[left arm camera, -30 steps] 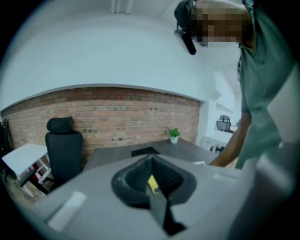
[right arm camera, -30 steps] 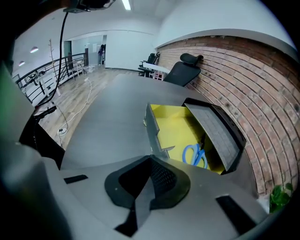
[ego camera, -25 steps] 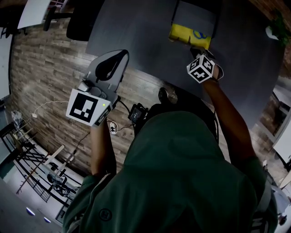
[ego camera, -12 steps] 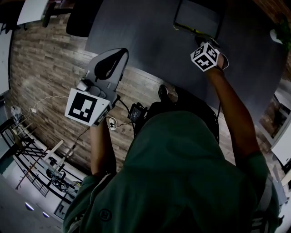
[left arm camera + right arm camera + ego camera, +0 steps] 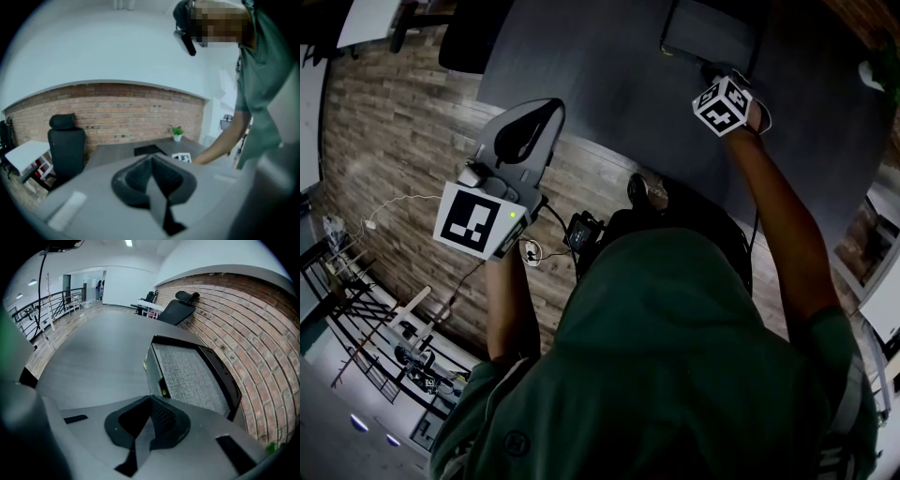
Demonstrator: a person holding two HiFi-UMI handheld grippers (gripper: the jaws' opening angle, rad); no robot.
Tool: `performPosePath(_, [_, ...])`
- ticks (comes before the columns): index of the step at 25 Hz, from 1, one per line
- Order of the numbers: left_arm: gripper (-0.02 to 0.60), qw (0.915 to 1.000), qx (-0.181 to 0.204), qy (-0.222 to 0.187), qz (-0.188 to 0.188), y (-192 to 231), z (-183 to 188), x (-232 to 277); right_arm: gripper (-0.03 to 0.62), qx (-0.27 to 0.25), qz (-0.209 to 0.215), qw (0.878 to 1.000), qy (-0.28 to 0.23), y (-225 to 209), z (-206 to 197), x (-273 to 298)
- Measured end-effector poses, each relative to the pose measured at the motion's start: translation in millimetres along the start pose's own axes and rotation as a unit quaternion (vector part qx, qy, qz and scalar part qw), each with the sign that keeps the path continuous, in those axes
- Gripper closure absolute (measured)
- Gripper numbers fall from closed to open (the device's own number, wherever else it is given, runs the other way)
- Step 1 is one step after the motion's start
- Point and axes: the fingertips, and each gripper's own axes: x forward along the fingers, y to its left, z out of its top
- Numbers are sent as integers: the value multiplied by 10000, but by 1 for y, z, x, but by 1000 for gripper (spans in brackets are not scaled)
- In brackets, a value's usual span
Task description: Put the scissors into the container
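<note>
Dark counter [image 5: 609,66]: right hand-held gripper [image 5: 150,400], jaws together and empty, is hovering just before the container [image 5: 224,376]; left hand-held gripper [image 5: 151,159], also closed, is idling well back from the container, likely keeping clear; scissors are showing nowhere.

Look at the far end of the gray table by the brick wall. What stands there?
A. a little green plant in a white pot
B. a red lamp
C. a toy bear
A: the left gripper view shows a little green plant in a white pot at the far end of the table, right in front of the brick wall.
</note>
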Motion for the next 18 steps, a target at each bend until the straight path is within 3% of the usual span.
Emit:
performPosePath(8, [580,9996,20,-266,-4,-8,12,-11,589,156,-10,9992,-373,-16,28,-31])
performPosePath(18, [580,9976,226,-648,-101,-22,27,-48,589,778,-161,9790,-1877,-20,114,-156])
